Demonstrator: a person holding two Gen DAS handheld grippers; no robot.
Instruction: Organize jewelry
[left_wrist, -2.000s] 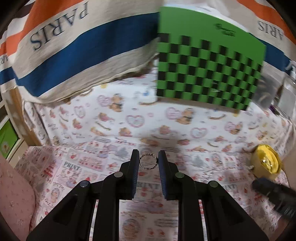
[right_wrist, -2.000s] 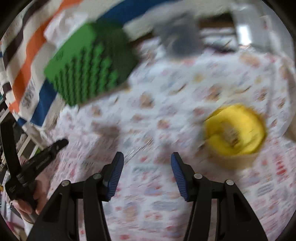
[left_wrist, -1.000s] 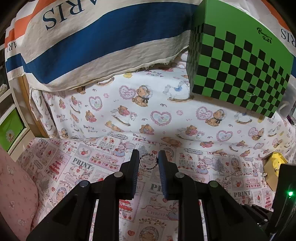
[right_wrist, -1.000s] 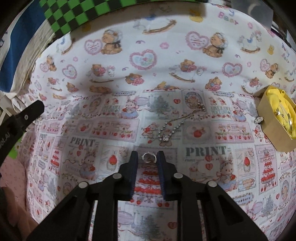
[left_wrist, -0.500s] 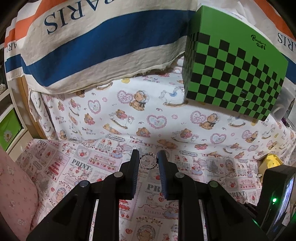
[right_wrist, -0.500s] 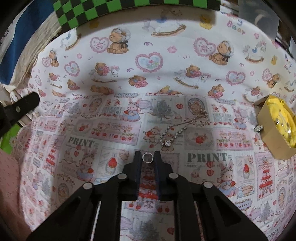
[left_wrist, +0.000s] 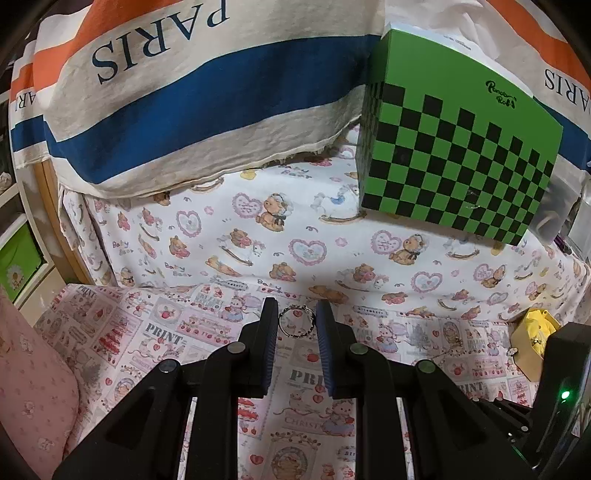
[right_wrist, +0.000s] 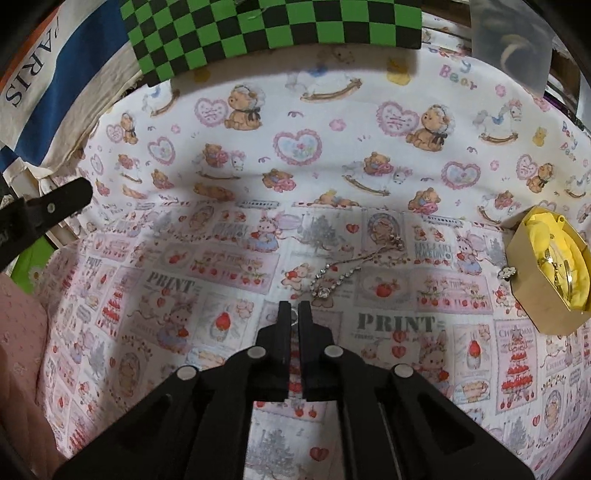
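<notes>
- Left wrist: my left gripper (left_wrist: 296, 322) is clamped on a beaded ring (left_wrist: 296, 323), held flat between the fingers; the yellow-lined box (left_wrist: 533, 345) is far off to my right.
- Right wrist: my right gripper (right_wrist: 294, 315) is pinched on a small ring (right_wrist: 294, 316), the box (right_wrist: 546, 280) up-right, so this hand's nearer. Necklace (right_wrist: 341, 275) lies just ahead.

printed cotton cloth (right_wrist: 229, 177), shiny metal necklace (right_wrist: 332, 280)

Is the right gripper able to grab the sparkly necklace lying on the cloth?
Probably not yet: the right gripper is shut on a small ring. The necklace lies just ahead, with nothing covering it.
</notes>
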